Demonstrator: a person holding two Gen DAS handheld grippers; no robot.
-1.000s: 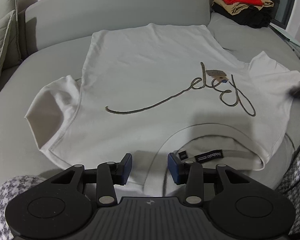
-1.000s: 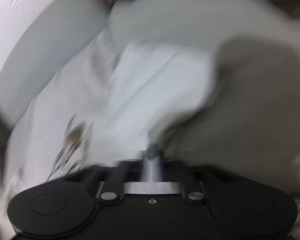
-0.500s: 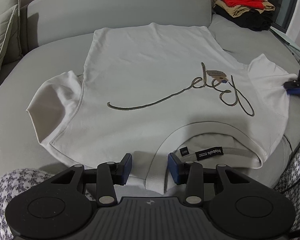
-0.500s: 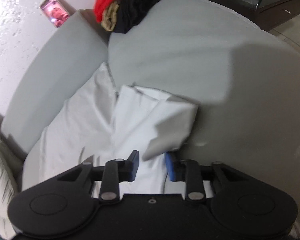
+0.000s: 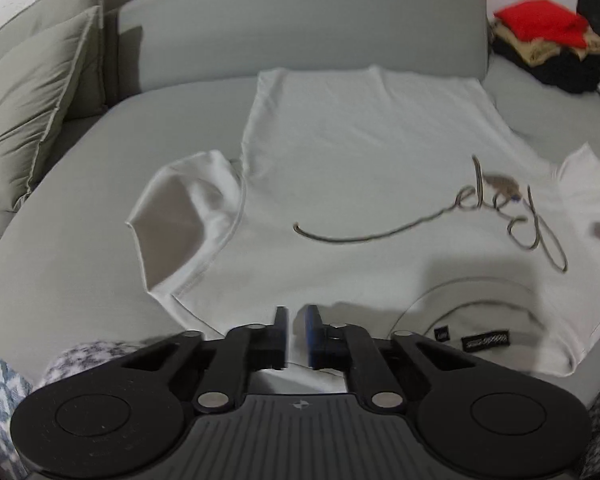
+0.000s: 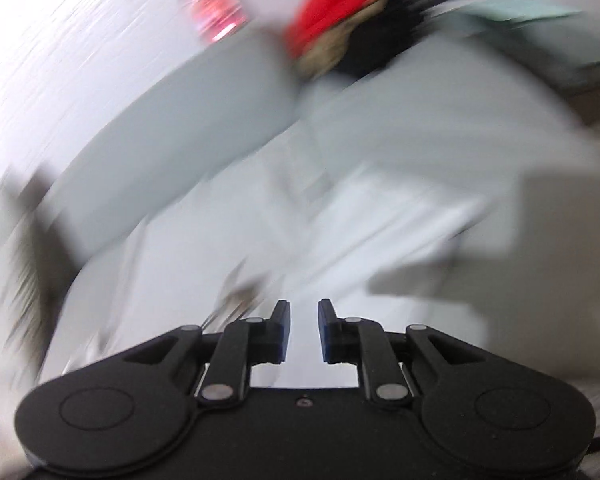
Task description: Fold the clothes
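A white cotton T-shirt with a looping script print [image 5: 360, 184] lies spread flat, unfolded, across the middle of a grey upholstered sofa [image 5: 80, 264], both sleeves out. A pile of red, tan and black clothes [image 5: 552, 52] sits at upper right. This shirt's folding remains. The left tool [image 5: 296, 334] hovers at its near edge, jaws narrowly apart, empty. The right tool [image 6: 303, 330], blurred, is apart too. Grey cushions [image 5: 32, 112] line the left.

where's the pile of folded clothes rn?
Left wrist view: the pile of folded clothes, red on top, sits at the far right of the sofa, beyond the white t-shirt, beside the backrest end.
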